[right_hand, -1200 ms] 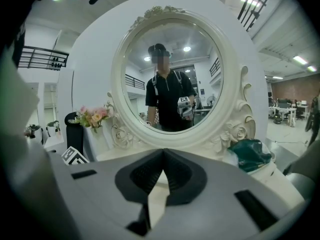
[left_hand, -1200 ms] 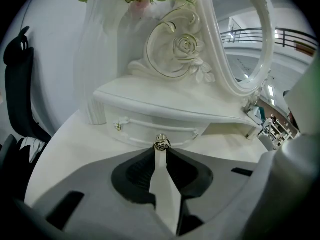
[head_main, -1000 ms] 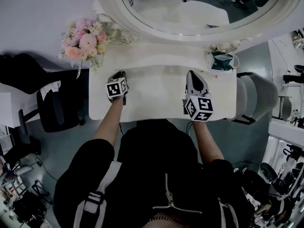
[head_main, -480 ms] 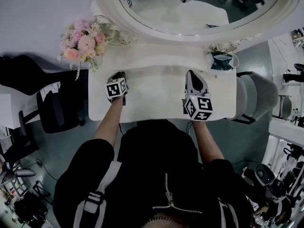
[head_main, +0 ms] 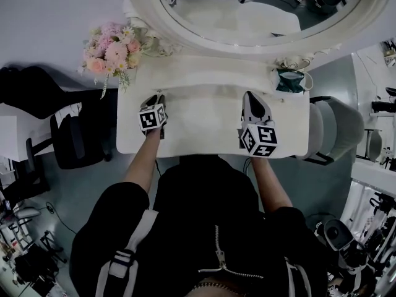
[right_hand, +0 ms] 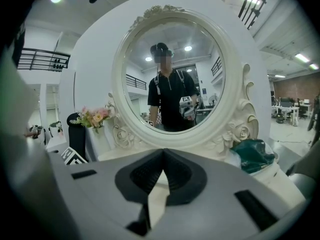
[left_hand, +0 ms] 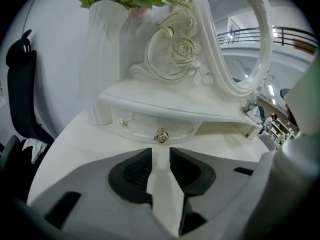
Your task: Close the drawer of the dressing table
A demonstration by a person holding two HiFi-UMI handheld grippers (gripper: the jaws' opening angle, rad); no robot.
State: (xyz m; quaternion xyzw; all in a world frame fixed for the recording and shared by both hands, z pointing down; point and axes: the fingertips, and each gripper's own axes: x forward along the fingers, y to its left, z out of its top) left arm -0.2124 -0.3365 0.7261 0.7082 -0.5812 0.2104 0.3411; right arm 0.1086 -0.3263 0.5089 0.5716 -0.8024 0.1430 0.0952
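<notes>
The gold knob (left_hand: pixel 161 136) of the small drawer (left_hand: pixel 142 128) sits dead ahead of the left tongs (left_hand: pixel 160 154), whose jaws have just been parting with nothing between them; the right tongs (right_hand: pixel 163 154), pressed together, hang farther off.

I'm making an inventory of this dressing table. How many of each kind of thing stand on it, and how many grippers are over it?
Vase of flowers: 1
Oval mirror: 1
Dark green bundle: 1
Grippers, left gripper and right gripper: 2
Total: 5

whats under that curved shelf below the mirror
A small white drawer with a gold knob sits under the shelf. Its front hides whatever is inside.
</notes>
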